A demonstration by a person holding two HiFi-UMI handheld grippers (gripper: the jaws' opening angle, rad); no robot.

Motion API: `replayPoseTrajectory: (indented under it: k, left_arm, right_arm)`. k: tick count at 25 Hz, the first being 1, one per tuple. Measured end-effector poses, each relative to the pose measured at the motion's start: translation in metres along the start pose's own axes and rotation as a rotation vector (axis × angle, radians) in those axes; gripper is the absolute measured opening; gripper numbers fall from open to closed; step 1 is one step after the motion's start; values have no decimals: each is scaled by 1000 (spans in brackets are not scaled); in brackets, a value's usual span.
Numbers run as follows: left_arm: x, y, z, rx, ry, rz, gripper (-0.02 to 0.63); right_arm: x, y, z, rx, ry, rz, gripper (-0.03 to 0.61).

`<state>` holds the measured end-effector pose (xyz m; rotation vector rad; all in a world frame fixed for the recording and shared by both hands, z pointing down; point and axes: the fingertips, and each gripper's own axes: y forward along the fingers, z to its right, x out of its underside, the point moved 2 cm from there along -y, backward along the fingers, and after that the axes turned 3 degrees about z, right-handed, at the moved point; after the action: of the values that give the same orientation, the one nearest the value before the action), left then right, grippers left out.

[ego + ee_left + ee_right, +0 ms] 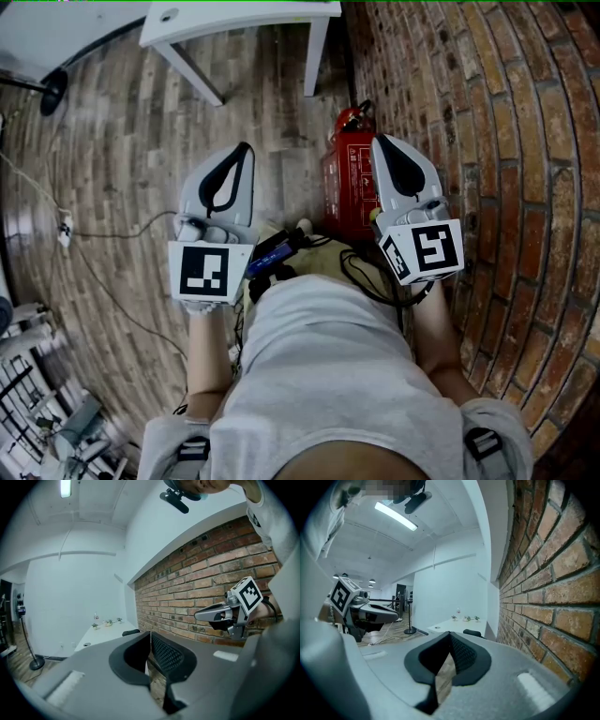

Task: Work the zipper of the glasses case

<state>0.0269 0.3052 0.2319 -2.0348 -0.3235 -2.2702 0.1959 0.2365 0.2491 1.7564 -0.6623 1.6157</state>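
Zipper work is not getting under way here: the glasses case is showing in none of the views, so I cannot tell where it is lying. My guess is the white tabletop point(239, 19) ahead of you, though only small things too far off to name are showing on it. Your left tongs point(150, 638) are sitting pressed together with nothing between them, and your right tongs point(450, 638) are doing the same. That is where trouble is waiting: going at a small zipper pull with the tongs closed, you are risking shoving the case away instead of catching the pull, so you are needing to open them first. The right tongs are also riding close beside the brick wall point(506, 141), where an outward swing is likely scraping it. The red fire extinguisher point(349, 183) and the cable point(112, 232) are lying on the floor point(122, 141) near your way forward. You are holding both pairs out before your waist, side by side and apart, pointing forward and almost level.
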Motion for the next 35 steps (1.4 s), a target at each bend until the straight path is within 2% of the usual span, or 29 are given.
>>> replayPoseTrajectory:
  k: [2, 5, 7, 11, 25, 35]
  left_arm:
    - [1, 1, 1, 5, -5, -2, 37]
    - [1, 1, 3, 15, -7, 0, 98]
    - [1, 1, 4, 15, -12, 2, 114]
    - [0, 2, 3, 13, -13, 2, 126]
    - [-8, -1, -2, -9, -2, 16, 124]
    - [-9, 21, -12, 22, 13, 28, 123]
  right_arm:
    - [1, 1, 1, 5, 13, 4, 7]
    - [1, 2, 1, 6, 28, 12, 79]
    - [-1, 2, 0, 5, 32, 20, 126]
    - [-1, 3, 0, -3, 35, 23, 150]
    - [-5, 4, 1, -8, 24, 37, 150]
    - [-8, 22, 10, 10, 11, 50, 150]
